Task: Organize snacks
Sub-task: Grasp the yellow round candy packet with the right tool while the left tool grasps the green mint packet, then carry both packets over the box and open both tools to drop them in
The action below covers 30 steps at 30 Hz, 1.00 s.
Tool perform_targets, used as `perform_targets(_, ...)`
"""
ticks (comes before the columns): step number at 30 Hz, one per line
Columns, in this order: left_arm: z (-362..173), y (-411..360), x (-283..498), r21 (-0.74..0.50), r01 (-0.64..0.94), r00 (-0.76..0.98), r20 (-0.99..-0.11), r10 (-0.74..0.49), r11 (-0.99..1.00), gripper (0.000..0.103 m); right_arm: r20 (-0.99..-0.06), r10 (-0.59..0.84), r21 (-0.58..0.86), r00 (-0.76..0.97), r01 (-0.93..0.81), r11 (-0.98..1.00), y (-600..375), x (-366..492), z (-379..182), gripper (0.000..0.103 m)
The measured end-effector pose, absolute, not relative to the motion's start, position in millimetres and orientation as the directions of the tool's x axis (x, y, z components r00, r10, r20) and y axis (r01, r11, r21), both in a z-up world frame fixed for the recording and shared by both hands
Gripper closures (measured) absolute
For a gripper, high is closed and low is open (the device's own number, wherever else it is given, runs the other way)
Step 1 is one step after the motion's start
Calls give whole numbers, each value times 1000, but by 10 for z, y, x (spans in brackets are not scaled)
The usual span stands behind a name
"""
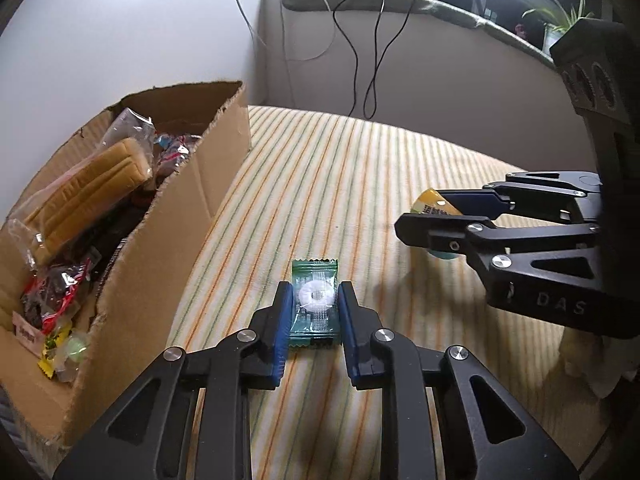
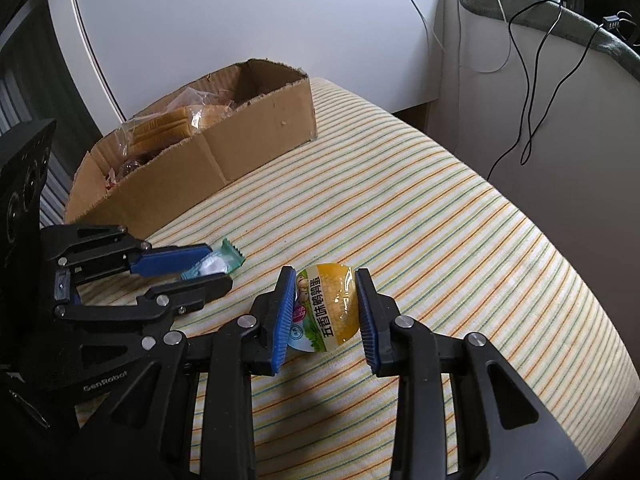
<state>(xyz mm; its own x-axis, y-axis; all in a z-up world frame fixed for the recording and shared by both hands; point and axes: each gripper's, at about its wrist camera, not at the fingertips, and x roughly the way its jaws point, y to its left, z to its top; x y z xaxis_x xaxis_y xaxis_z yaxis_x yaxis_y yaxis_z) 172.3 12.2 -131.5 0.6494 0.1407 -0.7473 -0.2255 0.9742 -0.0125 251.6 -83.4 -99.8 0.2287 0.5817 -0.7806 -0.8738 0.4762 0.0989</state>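
Left gripper (image 1: 313,312) angled down at the striped cloth surface (image 1: 360,184), blue pads closed onto the long edges of a green transparent candy wrapper with a white ring-shaped sweet inside (image 1: 315,304). Wrapper lying flat on the cloth, long axis running straight away along the fingers, crimped ends sticking out past the pads front and back.

Right gripper (image 2: 325,308) likewise tilted downward, just beside the left one, narrowed onto a rounded yellow glossy snack pack with a green-and-white printed label (image 2: 326,308). Left pad pressed against the label side; right pad at the yellow edge, contact there hard to tell. Pack resting on the cloth, printed text running along the fingers.

Further back, to the left, an open brown cardboard box (image 1: 188,216) with torn edges, filled with bagged snacks, among them tan wafer-like slabs in a clear bag (image 1: 88,188).
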Motion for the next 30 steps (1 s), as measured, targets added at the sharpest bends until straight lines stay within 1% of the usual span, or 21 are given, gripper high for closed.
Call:
perform_targets(10,-964,200,1357,-80,-189,727,-682,84,979,82,-772,568,43,283,-870,492,-712,2322,-653,73)
perform_targets(15,-792,346,1169,-92,-186,762,-642,84,978,82,-761,569,10,311,-872,490,-526,2194,-426,73)
perform_targets(22,-621,764,894,-102,-225,786,-607,118,969,82,-748,571,-25,339,-874,486,-128,2073,-186,73)
perform_targets(30,-472,1254,685,-96,-279,796,-580,174,956,82,-749,561,-44,352,-872,488,423,2140,-103,73)
